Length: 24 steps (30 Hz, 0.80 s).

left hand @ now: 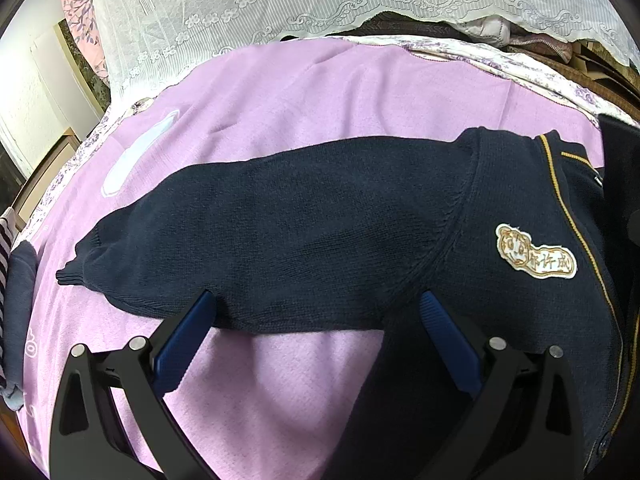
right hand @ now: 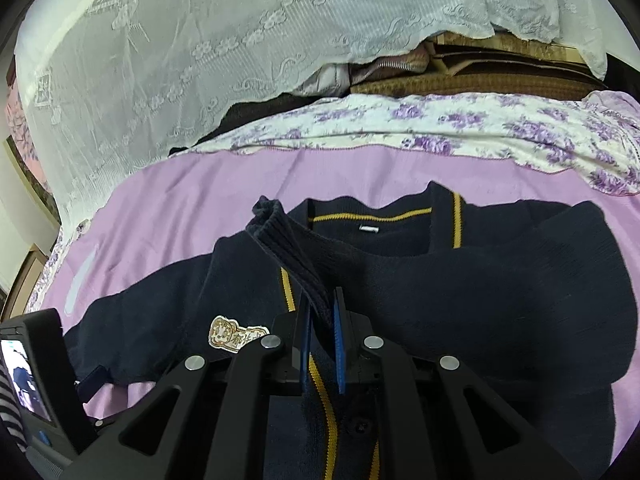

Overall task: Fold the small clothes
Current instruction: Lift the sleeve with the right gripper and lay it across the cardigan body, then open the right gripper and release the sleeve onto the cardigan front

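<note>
Here, cardigan (left hand: 320, 232): flat on pink sheet (left hand: 280, 92).
Left gripper (left hand: 316, 308): apart, sleeve (left hand: 224, 256) at 12.
Right gripper (right hand: 322, 312): clamped on cuff (right hand: 288, 252).

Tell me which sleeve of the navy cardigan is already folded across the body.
The sleeve with its ribbed cuff clamped in the right tool. The other sleeve lies stretched out flat on the pink sheet.

The left gripper (left hand: 316, 312) has black angular arms with triangular cut-outs, 4 round silver screw heads and ribbed blue pads (left hand: 448, 336) lining its jaws. The right gripper (right hand: 322, 320) has the same black frame, 4 silver screws and blue pads (right hand: 340, 344).
</note>
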Each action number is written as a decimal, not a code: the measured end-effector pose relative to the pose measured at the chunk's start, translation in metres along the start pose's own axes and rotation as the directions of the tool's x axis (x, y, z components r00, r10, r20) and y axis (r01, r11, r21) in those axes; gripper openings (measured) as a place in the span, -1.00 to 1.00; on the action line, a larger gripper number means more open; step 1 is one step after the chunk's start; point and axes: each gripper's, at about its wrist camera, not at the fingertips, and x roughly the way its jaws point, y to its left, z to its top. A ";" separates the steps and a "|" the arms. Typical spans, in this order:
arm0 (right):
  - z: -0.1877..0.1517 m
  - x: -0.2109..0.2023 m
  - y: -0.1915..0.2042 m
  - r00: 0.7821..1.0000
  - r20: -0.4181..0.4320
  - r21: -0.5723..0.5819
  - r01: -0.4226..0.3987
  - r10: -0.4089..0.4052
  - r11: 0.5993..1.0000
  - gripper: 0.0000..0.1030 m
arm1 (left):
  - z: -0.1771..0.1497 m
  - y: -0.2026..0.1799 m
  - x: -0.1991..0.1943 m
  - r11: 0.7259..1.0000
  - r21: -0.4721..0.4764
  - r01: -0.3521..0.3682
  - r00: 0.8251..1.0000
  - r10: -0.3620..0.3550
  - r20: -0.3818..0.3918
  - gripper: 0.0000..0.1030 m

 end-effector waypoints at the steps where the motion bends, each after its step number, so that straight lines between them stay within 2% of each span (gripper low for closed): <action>1: 0.000 0.001 0.001 1.000 -0.002 -0.003 0.000 0.000 1.000 -0.78 | 0.000 0.000 0.000 1.000 0.000 0.000 1.000 0.000 0.000 0.92; 9: -0.004 0.018 0.004 0.998 -0.065 -0.028 -0.009 0.007 1.000 -0.69 | 0.000 0.000 0.000 1.000 0.000 0.000 1.000 0.000 -0.001 0.92; 11: -0.006 0.021 0.005 0.996 -0.090 -0.031 -0.021 0.018 0.999 -0.56 | 0.000 0.000 0.000 1.000 0.000 0.000 1.000 0.000 -0.001 0.92; 13: -0.008 0.023 0.010 0.993 -0.112 -0.054 -0.049 0.043 0.997 -0.24 | 0.001 0.000 0.000 1.000 0.000 -0.001 1.000 0.001 -0.001 0.92; 16: -0.011 0.016 0.020 0.991 -0.114 -0.096 -0.076 0.065 0.992 -0.19 | 0.001 0.000 0.000 1.000 -0.002 0.002 1.000 -0.002 -0.002 0.92; 18: -0.010 0.005 0.020 0.991 -0.102 -0.098 -0.099 0.089 0.990 -0.19 | 0.000 0.000 0.001 1.000 -0.003 0.005 1.000 -0.005 -0.004 0.92; 20: -0.007 -0.015 0.017 0.992 -0.053 -0.105 -0.122 0.117 0.987 -0.19 | 0.000 0.000 0.001 1.000 -0.006 0.010 1.000 -0.010 -0.005 0.92; 24: 0.000 -0.066 -0.006 0.992 0.077 -0.133 -0.090 0.101 0.987 -0.20 | 0.002 0.001 -0.005 1.000 0.002 0.008 1.000 -0.008 0.002 0.92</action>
